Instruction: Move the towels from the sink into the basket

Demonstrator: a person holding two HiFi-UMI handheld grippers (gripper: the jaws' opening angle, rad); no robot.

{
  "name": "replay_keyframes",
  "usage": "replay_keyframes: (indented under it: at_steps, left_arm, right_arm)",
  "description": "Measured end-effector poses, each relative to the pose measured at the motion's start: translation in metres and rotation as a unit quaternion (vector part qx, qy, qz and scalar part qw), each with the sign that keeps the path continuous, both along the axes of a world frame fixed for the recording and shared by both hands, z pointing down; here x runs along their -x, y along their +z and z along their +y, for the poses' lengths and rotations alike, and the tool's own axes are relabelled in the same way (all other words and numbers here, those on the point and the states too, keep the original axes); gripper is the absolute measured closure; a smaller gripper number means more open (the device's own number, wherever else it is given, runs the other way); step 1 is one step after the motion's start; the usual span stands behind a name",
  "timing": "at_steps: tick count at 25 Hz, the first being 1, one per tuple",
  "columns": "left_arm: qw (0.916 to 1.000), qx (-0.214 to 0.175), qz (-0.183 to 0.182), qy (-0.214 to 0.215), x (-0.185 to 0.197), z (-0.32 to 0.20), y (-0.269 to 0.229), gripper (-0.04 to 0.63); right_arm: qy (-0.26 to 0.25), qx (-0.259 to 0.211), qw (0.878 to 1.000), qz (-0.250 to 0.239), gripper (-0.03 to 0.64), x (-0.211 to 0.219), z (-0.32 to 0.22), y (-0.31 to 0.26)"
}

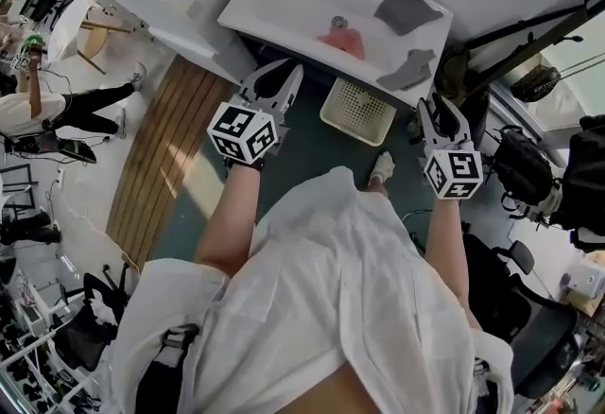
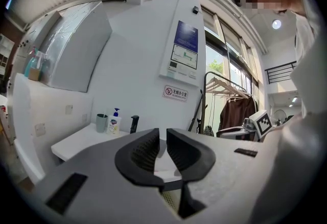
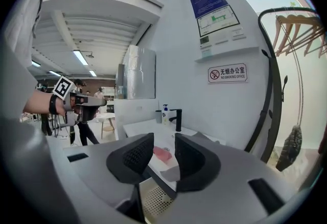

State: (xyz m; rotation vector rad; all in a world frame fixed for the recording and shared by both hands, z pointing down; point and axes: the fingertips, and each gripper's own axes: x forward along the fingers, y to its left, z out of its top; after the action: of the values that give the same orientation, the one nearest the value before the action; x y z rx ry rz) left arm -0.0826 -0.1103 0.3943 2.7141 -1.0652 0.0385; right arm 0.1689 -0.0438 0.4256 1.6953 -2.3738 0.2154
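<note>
hard to see: basket (image 1: pixel 357 110), far edge tucked under the sink (image 1: pixel 284 1) front lip
room: open floor on the basket's near side
sink: pink towel (image 1: pixel 342 43) in the bowl, far grey towel (image 1: pixel 406 8) and near grey towel (image 1: pixel 406 72) on its right side
left tongs (image 1: pixel 288 72): barely parted, gripping nothing
right tongs (image 1: pixel 440 110): released, gripping nothing

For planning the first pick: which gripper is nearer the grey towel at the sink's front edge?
Right. Right gripper: just short of the grey towel, slightly right. Left gripper: well to its left.
</note>
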Motion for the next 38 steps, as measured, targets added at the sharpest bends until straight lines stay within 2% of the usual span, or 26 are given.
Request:
replay_keyframes:
  at_steps: [13, 30, 38]
  left_arm:
    - [0.9993, 0.033, -0.01, -0.015, -0.037, -0.035, 0.035, 0.546]
    - [0.9964, 0.08, -0.027, -0.011, -0.078, -0.061, 0.084, 0.546]
    - [0.9953, 0.091, -0.029, -0.014, -0.081, -0.064, 0.094, 0.546]
  right_arm:
    - [-0.046, 0.092, 0.995, 0.012, 0.366, -0.012, -0.063, 0.081]
    - [-0.048, 0.196, 0.977, 0.063, 0.344, -0.037, -0.117, 0.186]
    - [-0.063, 0.251, 0.961, 0.099, 0.342, -0.036, -0.116, 0.224]
